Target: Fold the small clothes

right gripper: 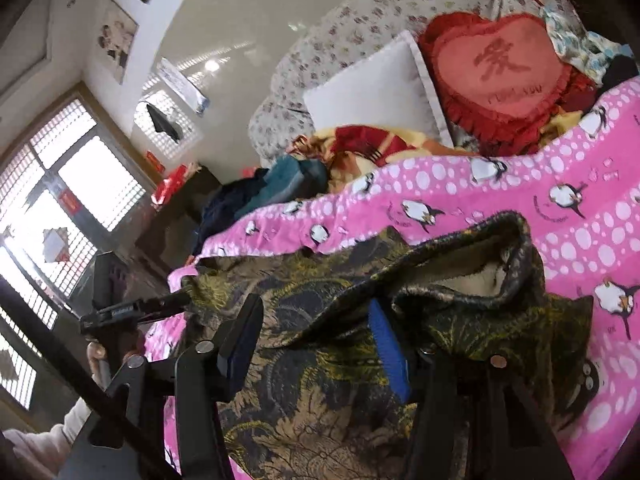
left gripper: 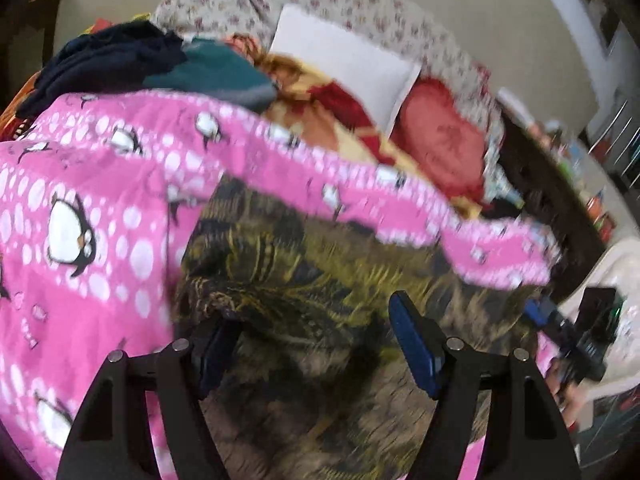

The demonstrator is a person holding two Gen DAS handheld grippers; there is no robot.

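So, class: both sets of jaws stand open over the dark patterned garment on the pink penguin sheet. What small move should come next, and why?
Probably close the right gripper on the raised, fleece-lined edge of the dark patterned garment. That edge stands up just ahead of it, easy to pinch, and both it and the left gripper hold nothing, while the garment lies rumpled on the pink penguin sheet.
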